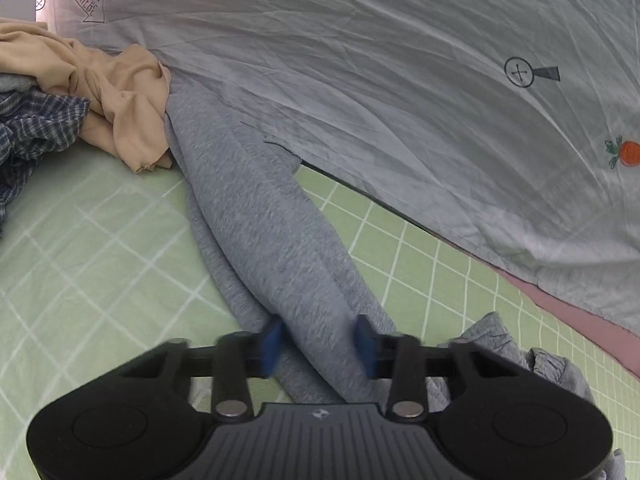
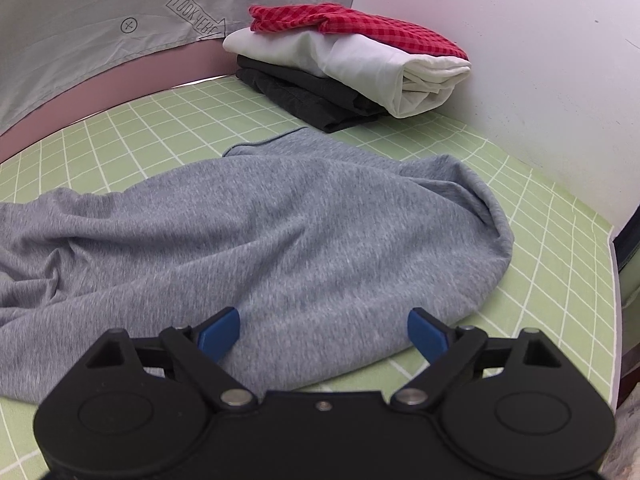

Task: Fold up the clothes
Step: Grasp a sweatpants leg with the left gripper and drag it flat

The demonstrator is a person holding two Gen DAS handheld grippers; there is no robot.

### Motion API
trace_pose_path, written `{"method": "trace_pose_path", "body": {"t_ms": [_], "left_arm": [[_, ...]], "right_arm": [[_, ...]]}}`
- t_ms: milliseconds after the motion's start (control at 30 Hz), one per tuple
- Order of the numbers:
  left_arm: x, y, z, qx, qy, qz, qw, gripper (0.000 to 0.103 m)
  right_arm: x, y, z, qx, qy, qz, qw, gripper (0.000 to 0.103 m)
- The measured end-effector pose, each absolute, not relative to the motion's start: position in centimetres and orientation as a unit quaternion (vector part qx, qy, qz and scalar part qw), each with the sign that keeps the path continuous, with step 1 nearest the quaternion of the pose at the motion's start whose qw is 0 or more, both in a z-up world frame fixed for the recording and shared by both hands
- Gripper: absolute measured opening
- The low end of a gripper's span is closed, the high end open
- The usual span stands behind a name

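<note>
I have both grippers low over a grey knit garment [image 2: 280, 224] lying rumpled on the green checked sheet [image 2: 552, 248]. My left gripper [image 1: 320, 344] has its blue pads parted with a long grey sleeve or leg of the garment [image 1: 256, 216] running between them; I can't tell whether the pads touch the cloth, and they haven't closed on it. My right gripper [image 2: 323, 330] is spread wide over the bunched body of the garment, holding nothing.

I judge this cloth soft, light and limp: it will sag and drag from whatever point I pinch, and the knit should grip well against the pads. I'd take hold at an edge or hem, not mid-panel, so only the layer I want lifts. The rounded fold at the right [image 2: 492, 232] looks doubled over, so a pinch there could catch both layers.

A folded stack [image 2: 340, 76] topped with red check sits against the wall beyond, and unfolded beige [image 1: 120, 100] and plaid [image 1: 32, 128] clothes lie near the sleeve's far end.
</note>
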State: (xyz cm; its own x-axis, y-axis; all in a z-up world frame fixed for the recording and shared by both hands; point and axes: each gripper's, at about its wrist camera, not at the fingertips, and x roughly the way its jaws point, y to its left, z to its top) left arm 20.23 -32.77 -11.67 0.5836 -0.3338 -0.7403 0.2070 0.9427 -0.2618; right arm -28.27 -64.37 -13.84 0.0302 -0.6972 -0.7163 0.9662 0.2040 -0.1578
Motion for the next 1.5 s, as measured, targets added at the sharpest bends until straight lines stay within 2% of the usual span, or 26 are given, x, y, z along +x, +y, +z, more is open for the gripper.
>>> {"method": "trace_pose_path", "body": {"t_ms": [200, 433, 600, 933, 1067, 1200, 1267, 1333, 1367, 1400, 1500], "left_arm": [[15.7, -31.6, -9.7, -0.028, 0.406, -0.145, 0.902, 0.002], [5.9, -28.5, -6.6, 0.007, 0.382, -0.125, 0.916, 0.002], [-1.6, -27.9, -6.1, -0.011, 0.405, -0.127, 0.905, 0.002], [-17.1, -34.1, -9.0, -0.057, 0.468, -0.184, 0.862, 0.002], [-21.0, -37.3, -9.8, -0.112, 0.500, -0.214, 0.831, 0.002], [-23.2, -39.0, -9.5, -0.104, 0.511, -0.228, 0.823, 0.004], [-23.2, -38.4, -8.9, -0.095, 0.510, -0.226, 0.825, 0.018], [-22.5, -37.1, -8.1, -0.092, 0.507, -0.223, 0.828, 0.042], [-22.1, -36.3, -7.8, -0.089, 0.503, -0.219, 0.831, 0.048], [-21.7, -35.5, -7.4, -0.079, 0.495, -0.216, 0.838, 0.052], [-20.1, -33.2, -6.6, -0.038, 0.466, -0.205, 0.860, 0.054]], "right_arm": [[-29.4, -63.9, -13.6, 0.180, 0.356, -0.578, 0.711, 0.092], [-32.2, -63.7, -13.8, 0.185, 0.366, -0.539, 0.736, 0.092], [-34.2, -63.9, -13.9, 0.191, 0.364, -0.509, 0.756, 0.092], [-36.6, -63.6, -13.8, 0.147, 0.374, -0.437, 0.805, 0.092], [-37.8, -63.1, -13.3, 0.133, 0.377, -0.427, 0.811, 0.092], [-38.7, -62.7, -12.9, 0.134, 0.378, -0.422, 0.813, 0.092], [-38.7, -62.1, -12.5, 0.139, 0.373, -0.421, 0.815, 0.092], [-38.3, -61.1, -12.1, 0.144, 0.367, -0.421, 0.817, 0.092], [-38.0, -60.7, -11.9, 0.150, 0.363, -0.419, 0.818, 0.092], [-37.6, -60.2, -11.6, 0.157, 0.360, -0.417, 0.820, 0.092], [-35.9, -58.2, -11.0, 0.186, 0.350, -0.403, 0.825, 0.092]]}}
